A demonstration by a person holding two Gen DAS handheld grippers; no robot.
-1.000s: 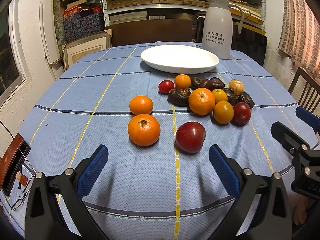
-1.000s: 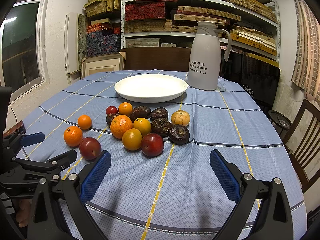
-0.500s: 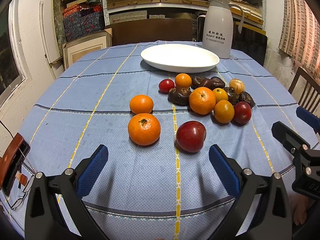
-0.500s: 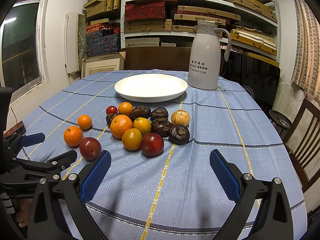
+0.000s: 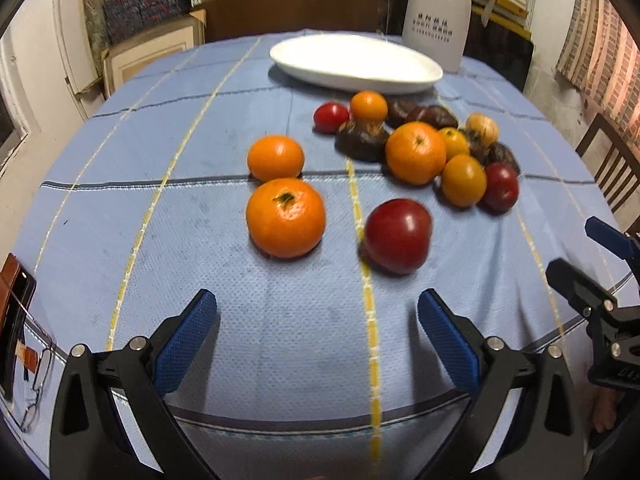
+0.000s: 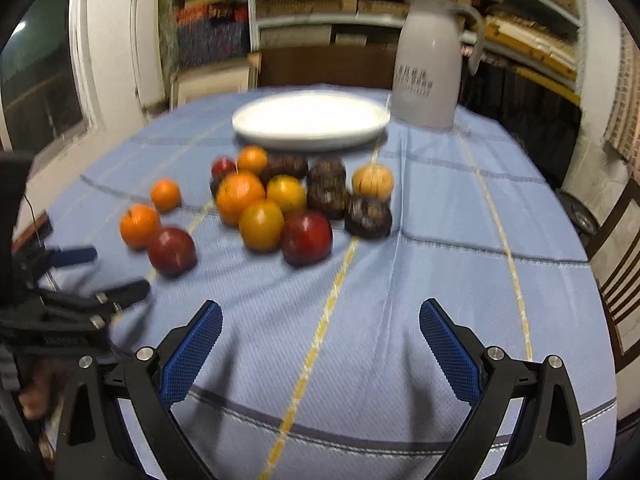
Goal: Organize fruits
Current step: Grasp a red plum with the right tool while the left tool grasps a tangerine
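A white plate [image 5: 356, 62] stands empty at the back of the blue tablecloth; it also shows in the right wrist view [image 6: 310, 120]. In front of it lies a cluster of oranges, red fruits and dark fruits [image 5: 416, 152]. A large orange [image 5: 285, 218] and a dark red fruit [image 5: 398, 235] lie nearest my left gripper [image 5: 318, 328], which is open and empty. My right gripper [image 6: 320, 340] is open and empty, short of a red fruit [image 6: 306, 238] and a yellow-orange fruit [image 6: 261, 224].
A white jug [image 5: 437, 12] stands behind the plate on the right. A phone and glasses [image 5: 16, 320] lie at the table's left edge. A wooden chair [image 6: 618, 256] is at the right. Shelves with boxes fill the back wall.
Both grippers have moved forward and lower toward the fruits, which now look larger and blurred. Both stay open. No fruit has moved.
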